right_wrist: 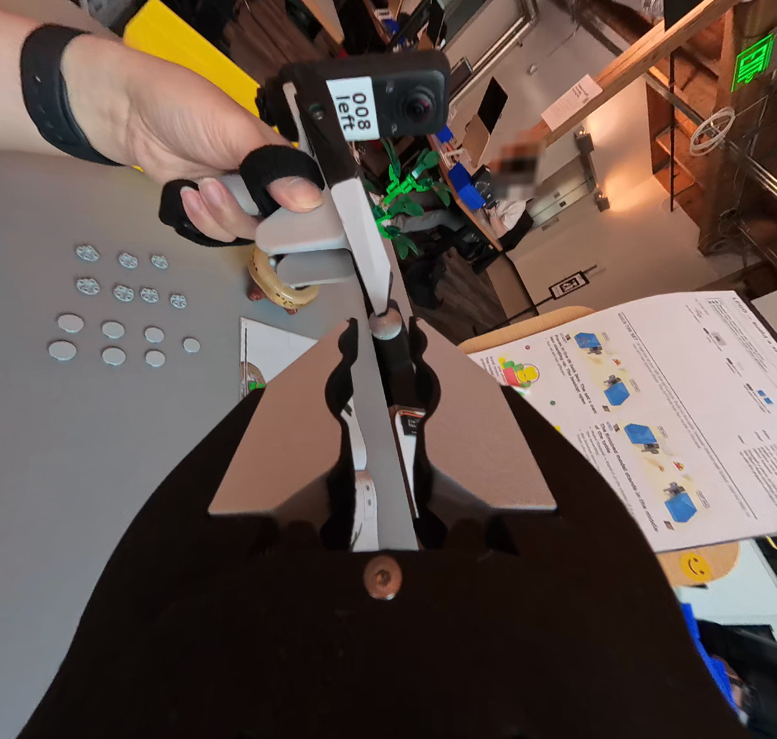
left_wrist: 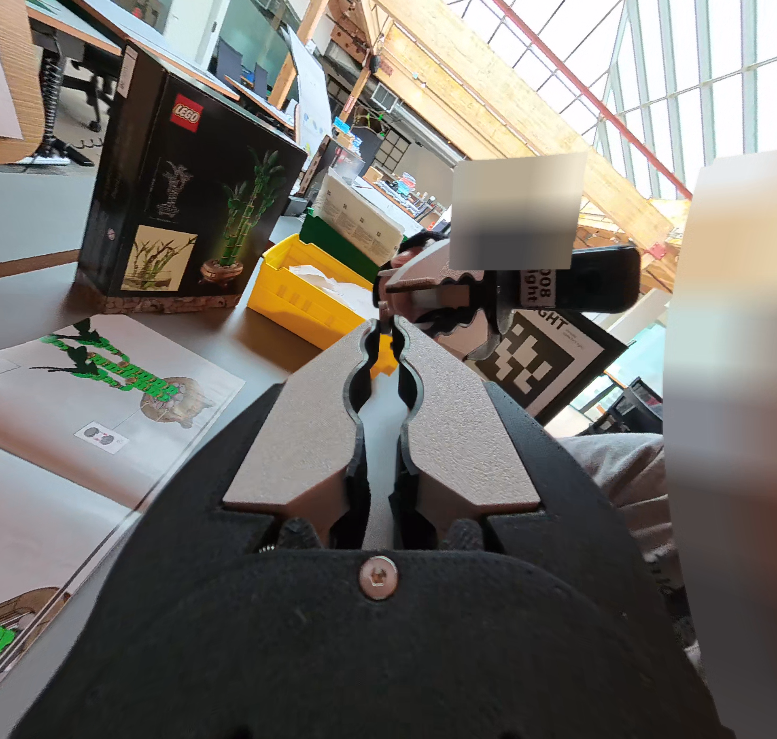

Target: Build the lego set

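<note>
In the left wrist view my left gripper [left_wrist: 386, 326] fills the lower centre, its fingers nearly together with only a thin slit at the tips; something small and dark sits there, but I cannot tell whether it is pinched. Just beyond, right of centre, the right gripper [left_wrist: 384, 287] points in at those tips. Behind them on the grey counter [left_wrist: 260, 340] stand a yellow bin [left_wrist: 294, 294] with crumpled paper and, upper left, the black set box [left_wrist: 185, 209]; the open instruction booklet [left_wrist: 117, 386] lies at the left edge. In the right wrist view my right gripper [right_wrist: 381, 325] has a narrow gap at its tips with a small grey round piece [right_wrist: 384, 324] there, touching the tip of the left gripper, which blocks the frame's centre along with the hand [right_wrist: 168, 130] holding it. Behind that hand, the tan pot base [right_wrist: 279, 289] stands on the counter, with green bamboo leaves [right_wrist: 401, 197] above it. At the left, pale round pieces [right_wrist: 122, 315] lie in rows. A printed sheet [right_wrist: 656, 416] rests at the right.
</note>
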